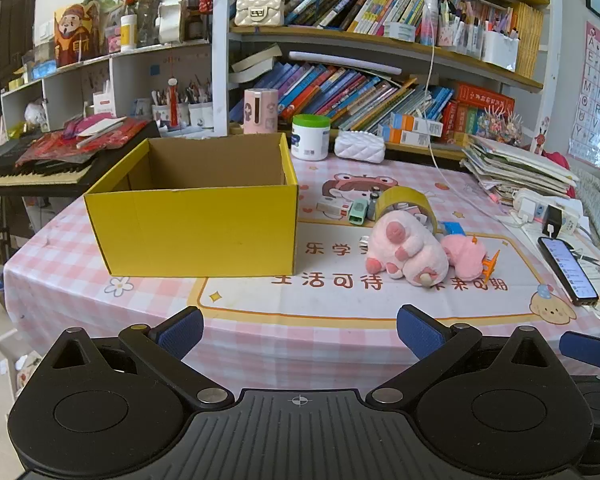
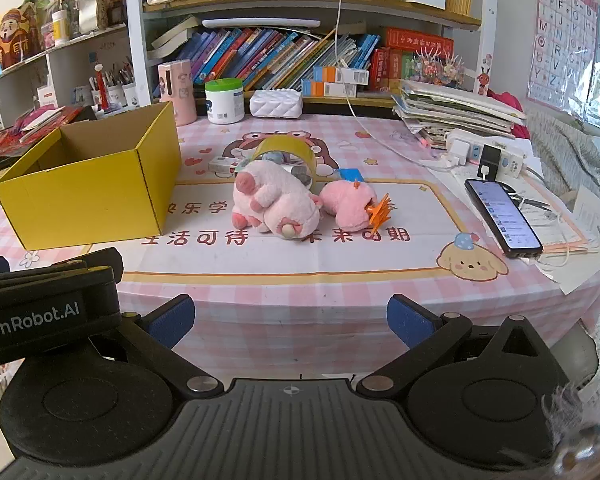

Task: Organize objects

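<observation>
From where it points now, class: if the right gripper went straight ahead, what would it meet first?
Probably the tablecloth just short of the pink plush pig; the open right gripper holds nothing. Depth is uncertain.

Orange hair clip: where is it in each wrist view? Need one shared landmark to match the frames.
Left wrist: orange clip right of centre, against the small pink plush, just right of the big pink plush.
Right wrist: orange clip near centre, at the same small pink plush, on its right.
Shared landmark: yellow box, left of the plushes in both views.
</observation>
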